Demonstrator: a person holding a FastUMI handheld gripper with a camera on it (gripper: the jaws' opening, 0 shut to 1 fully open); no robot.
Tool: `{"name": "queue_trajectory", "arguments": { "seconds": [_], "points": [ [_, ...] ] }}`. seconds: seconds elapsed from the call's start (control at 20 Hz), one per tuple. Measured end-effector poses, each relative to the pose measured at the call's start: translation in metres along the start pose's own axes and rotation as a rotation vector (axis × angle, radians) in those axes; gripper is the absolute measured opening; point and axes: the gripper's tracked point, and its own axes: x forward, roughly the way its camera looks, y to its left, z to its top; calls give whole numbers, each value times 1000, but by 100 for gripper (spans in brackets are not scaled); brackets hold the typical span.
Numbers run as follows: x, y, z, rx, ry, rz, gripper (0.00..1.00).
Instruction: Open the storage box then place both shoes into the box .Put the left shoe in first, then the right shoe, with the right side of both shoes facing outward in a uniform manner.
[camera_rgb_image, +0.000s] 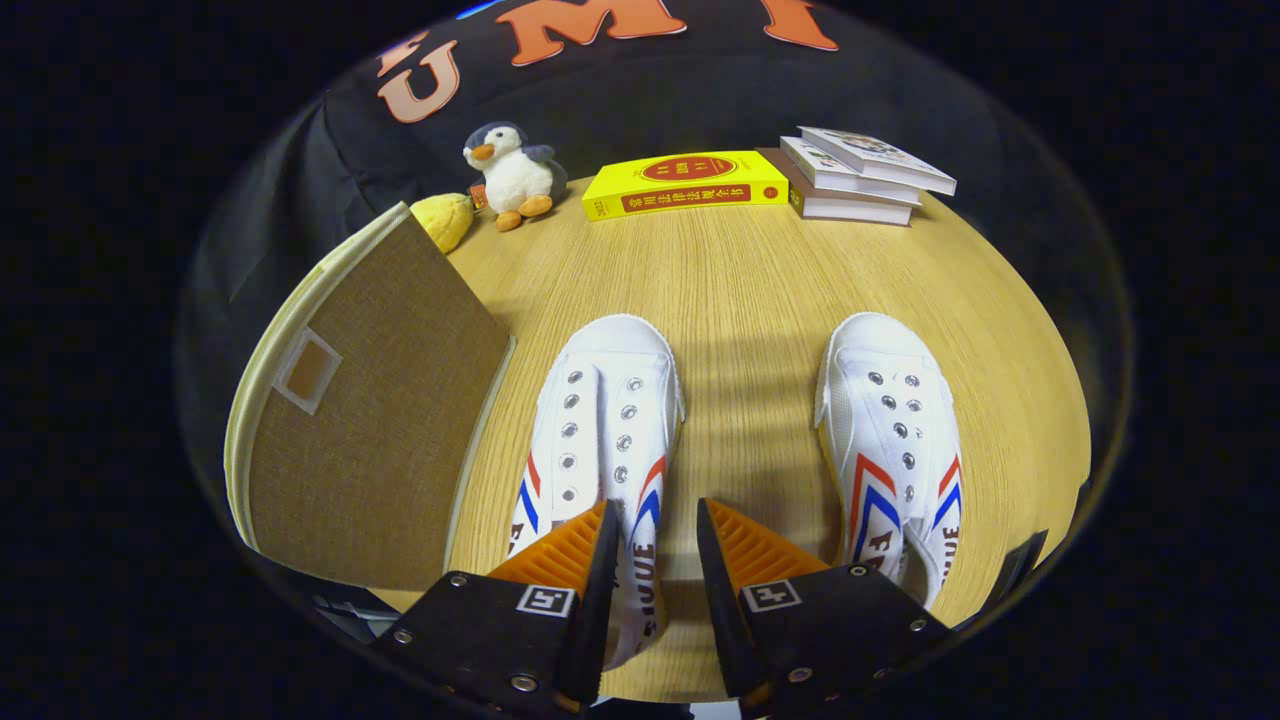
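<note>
the main risk is picking the wrong shoe first, since the order matters: the left shoe lies just ahead of the gripper, partly between its fingers, while the right shoe sits apart on the other side. the storage box looks closed, its brown fabric lid facing up, so grabbing a shoe now would skip the opening step. the soft canvas may also fold or slip if pinched at the edge, turning the shoe and spoiling which side faces out. the jaws stand apart, clamped on nothing. both shoes are white lace-less sneakers with red and blue chevrons, toes pointing away, side by side on the wooden table. the box lies beside the left shoe, nearly touching it.
</note>
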Motion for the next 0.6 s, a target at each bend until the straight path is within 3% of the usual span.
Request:
{"name": "queue_trajectory", "arguments": {
  "seconds": [0.15, 0.45, 0.55, 0.6],
  "points": [
    [3, 1, 1, -3, -9, 28, 46],
    [5, 10, -3, 107, -1, 139, 43],
    [5, 11, -3, 85, -30, 126, 17],
    [3, 10, -1, 69, -50, 113, 12]
  ]
}}
